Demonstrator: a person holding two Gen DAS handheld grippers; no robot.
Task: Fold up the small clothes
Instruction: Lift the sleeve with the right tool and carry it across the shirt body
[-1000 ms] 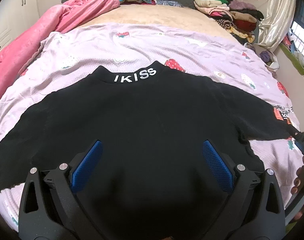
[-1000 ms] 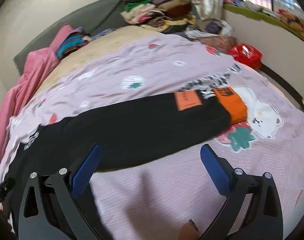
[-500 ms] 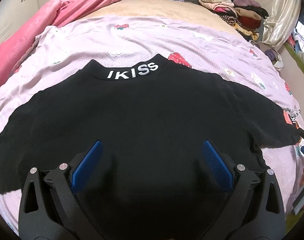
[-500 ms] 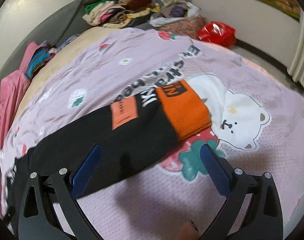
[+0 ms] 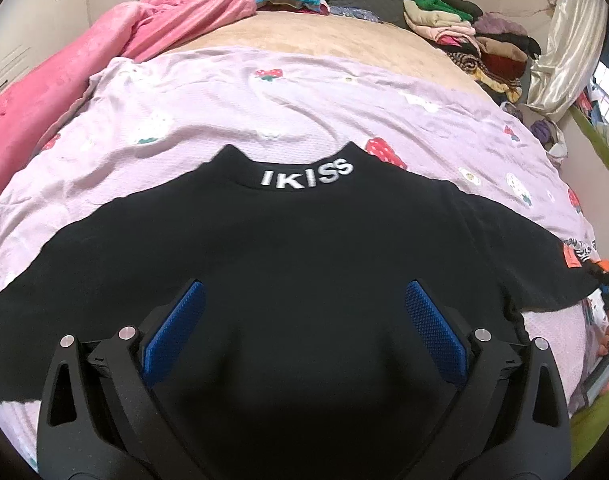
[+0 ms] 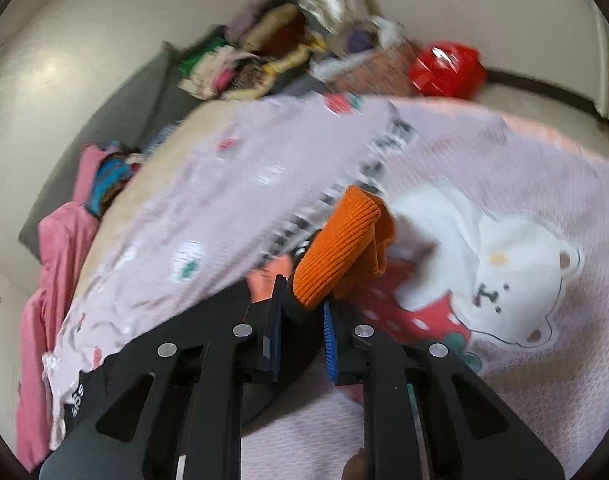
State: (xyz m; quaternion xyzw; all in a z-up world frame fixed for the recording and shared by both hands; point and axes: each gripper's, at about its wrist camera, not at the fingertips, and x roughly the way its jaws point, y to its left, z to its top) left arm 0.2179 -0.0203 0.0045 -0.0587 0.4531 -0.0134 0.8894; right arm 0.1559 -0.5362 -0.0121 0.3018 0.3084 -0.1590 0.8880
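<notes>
On the bed sheet (image 5: 184,112), the right gripper (image 6: 302,324) pinches the sweater's (image 5: 304,248) orange cuff (image 6: 340,248) to fold the sleeve inward; the left gripper (image 5: 304,320) hovers wide apart, empty.

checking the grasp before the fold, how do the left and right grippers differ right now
The left gripper has its jaws spread wide, holding nothing; the right gripper is shut on the orange cuff of the black sweater. The left one hovers over the sweater's flat body; the right one is at the sleeve end, where the cuff bunches. Both have blue pads on black fingers.
</notes>
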